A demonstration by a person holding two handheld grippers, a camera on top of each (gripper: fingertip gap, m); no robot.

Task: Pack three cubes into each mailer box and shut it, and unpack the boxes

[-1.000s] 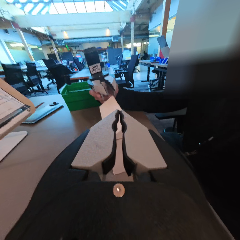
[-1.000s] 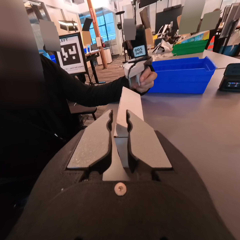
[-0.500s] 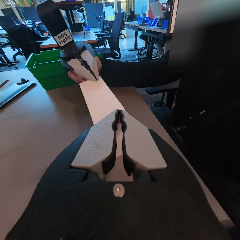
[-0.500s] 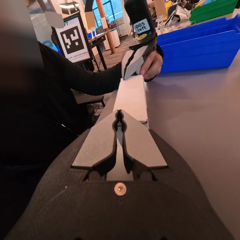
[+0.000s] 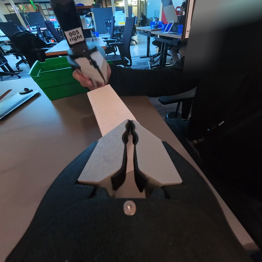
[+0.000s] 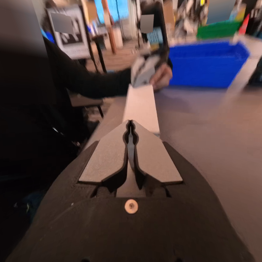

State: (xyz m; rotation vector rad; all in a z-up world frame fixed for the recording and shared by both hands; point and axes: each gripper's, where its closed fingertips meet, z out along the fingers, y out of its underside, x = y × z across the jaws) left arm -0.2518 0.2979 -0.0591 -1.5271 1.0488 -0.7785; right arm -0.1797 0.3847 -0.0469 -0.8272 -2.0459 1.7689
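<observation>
A white mailer box (image 5: pixel 112 107) stretches between my two grippers along the table's near edge; it also shows in the right wrist view (image 6: pixel 140 106). My left gripper (image 5: pixel 130 122) is shut on one end of it, white card showing between the fingers. My right gripper (image 6: pixel 130 121) is shut on the other end, a grey flap edge showing between its fingers. Each gripper shows at the box's far end in the other's view: the right one (image 5: pixel 92 70), and the left one (image 6: pixel 143 72), blurred. No cubes are in view.
A green bin (image 5: pixel 56 79) stands on the brown table (image 5: pixel 42 134) past the box's right end. A blue bin (image 6: pixel 205 63) stands past its left end, with a dark device (image 6: pixel 256 76) beside it. A flat pale object (image 5: pixel 14 99) lies farther back. The person's dark sleeve (image 5: pixel 148 83) runs along the near edge. About 12 cm separates my left fingertips from my right.
My right gripper went from open around the box's end to shut on it. The box came down from a raised tilt to lie low along the table edge. The right view is now motion-blurred.
</observation>
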